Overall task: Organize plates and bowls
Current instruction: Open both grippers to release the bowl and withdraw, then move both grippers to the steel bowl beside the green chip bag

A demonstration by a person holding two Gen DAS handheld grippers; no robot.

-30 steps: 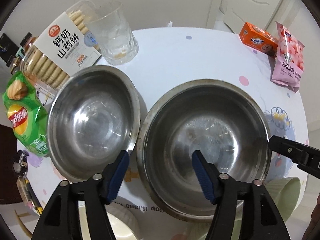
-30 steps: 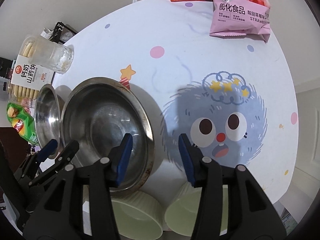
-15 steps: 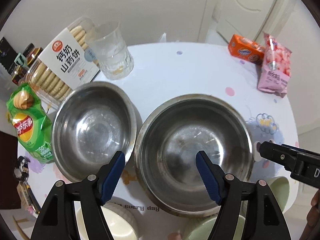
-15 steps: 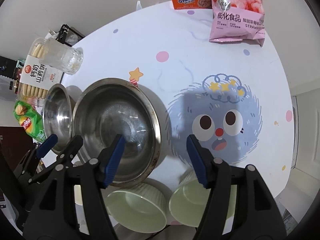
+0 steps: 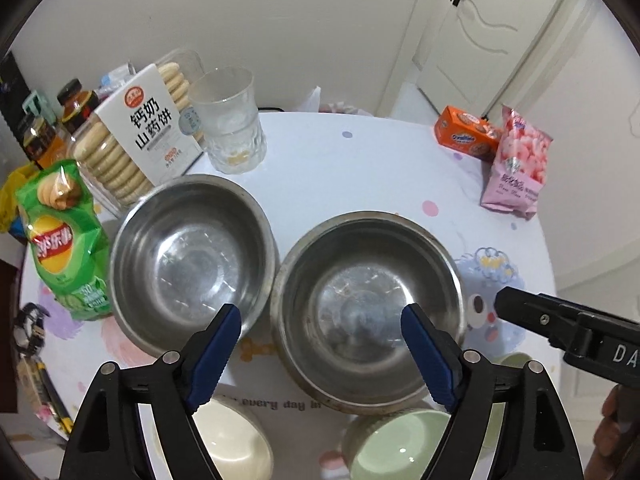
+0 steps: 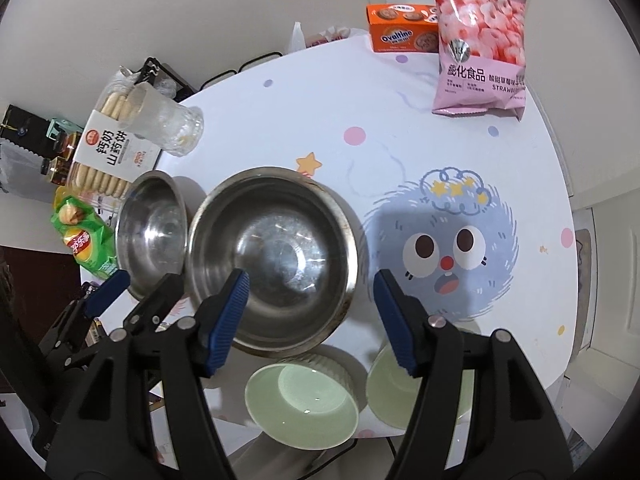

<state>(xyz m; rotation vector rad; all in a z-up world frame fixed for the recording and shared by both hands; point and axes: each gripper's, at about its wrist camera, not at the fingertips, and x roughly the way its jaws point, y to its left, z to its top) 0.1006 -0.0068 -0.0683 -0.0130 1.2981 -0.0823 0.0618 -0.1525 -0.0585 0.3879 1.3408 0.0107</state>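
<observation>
A: While both tools are held above the near edge of the bench (image 6: 304, 92), nothing is gripped. The left tool (image 5: 320, 344) is spread wide with only air between its blue pads, and the right tool (image 6: 310, 312) is likewise parted and empty.

B: Where are the bowls found?

A: Just ahead of the left tool, the large steel bowl (image 5: 368, 304) is seen, with the small steel bowl (image 5: 192, 256) ahead and to its left, rims almost touching. Below the right tool, two green bowls are set side by side: the left green bowl (image 6: 300, 404) and the right green bowl (image 6: 384, 384), the latter partly hidden by a finger. A cream bowl (image 5: 236, 444) is seen beneath the left tool.

B: What could go wrong?

A: Probably a stacking step is due. A thin, slick steel rim could be pinched off-centre, so the bowl might be tipped or dropped. The neighbouring steel bowl could be knocked, since hardly any gap is left between them. The glass (image 5: 230, 120), just beyond the small bowl, might be toppled if that bowl is shoved. The green bowls near the bench edge could be pushed off by a careless descent, and the two tools might be brought into collision.
</observation>
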